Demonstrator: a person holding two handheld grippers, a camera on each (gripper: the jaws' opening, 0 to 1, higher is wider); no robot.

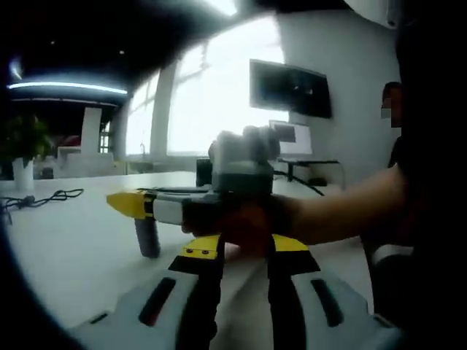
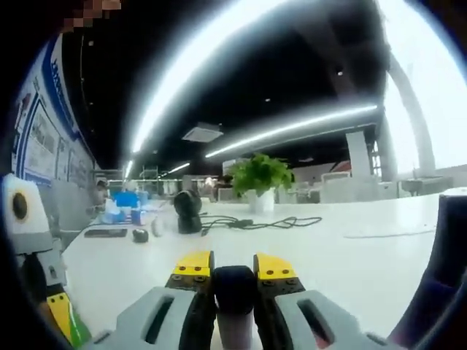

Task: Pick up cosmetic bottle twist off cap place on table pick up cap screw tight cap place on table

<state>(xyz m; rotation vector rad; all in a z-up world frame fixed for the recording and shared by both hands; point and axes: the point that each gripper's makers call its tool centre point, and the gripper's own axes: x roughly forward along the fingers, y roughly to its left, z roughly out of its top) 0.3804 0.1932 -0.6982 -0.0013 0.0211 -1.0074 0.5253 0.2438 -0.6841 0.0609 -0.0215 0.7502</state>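
A dark cosmetic bottle [image 2: 235, 292] with a black cap stands between my right gripper's [image 2: 233, 268] yellow-tipped jaws, which are shut on its upper part. The left gripper view has that right gripper [image 1: 131, 203] crossing from the right in a person's hand [image 1: 248, 222], the grey bottle [image 1: 148, 238] hanging below its tips. Whether the bottle's base touches the white table [image 1: 66, 248] I cannot tell. My left gripper [image 1: 246, 248] is low in front, open, behind the hand, nothing between its jaws. Part of it shows at the left edge of the right gripper view [image 2: 57, 312].
A potted plant [image 2: 259, 182], a black cable [image 2: 255, 222], a black round device [image 2: 187, 210] and small dark items [image 2: 106, 233] lie farther along the table. A dark wall screen [image 1: 288, 87] hangs behind. A person's body [image 1: 423, 204] is at the right.
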